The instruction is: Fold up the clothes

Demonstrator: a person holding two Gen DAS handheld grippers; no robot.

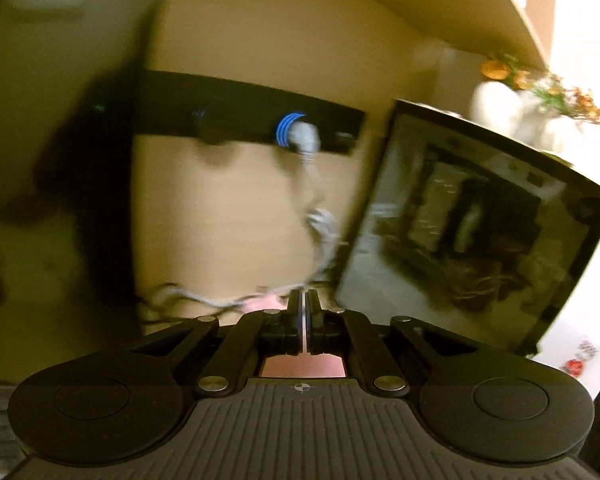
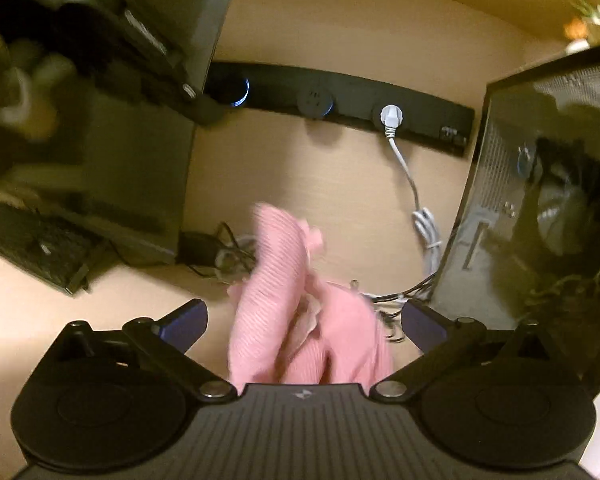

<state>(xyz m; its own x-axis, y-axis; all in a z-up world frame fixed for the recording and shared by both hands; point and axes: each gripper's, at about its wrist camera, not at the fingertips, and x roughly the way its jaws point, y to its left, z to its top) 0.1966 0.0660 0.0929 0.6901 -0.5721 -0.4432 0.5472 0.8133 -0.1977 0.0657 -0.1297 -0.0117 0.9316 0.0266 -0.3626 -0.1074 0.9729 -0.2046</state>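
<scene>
Nearest in the right wrist view, the right claw stands released, its two blue-tipped fingers spread wide. A pink ribbed garment lies bunched between them, rising from just in front of the claw body and reaching ahead over the pale wooden tabletop; neither finger touches the cloth.

In the left wrist view, the left claw is clenched, the fingers pressed together with only a thin slit between. Pink cloth shows beneath the fingers and just past their tips, but blur hides whether any of it is pinched.

Beyond the garment a tangle of dark cables lies on the tabletop beside a small black adapter. A white cord runs from there up to a plug in the long black socket strip on the back panel. To the right stands a dark glass-sided computer case; to the left a dark monitor with a keyboard before it. Farther off in the left view, white vases holding orange flowers sit behind the case.
</scene>
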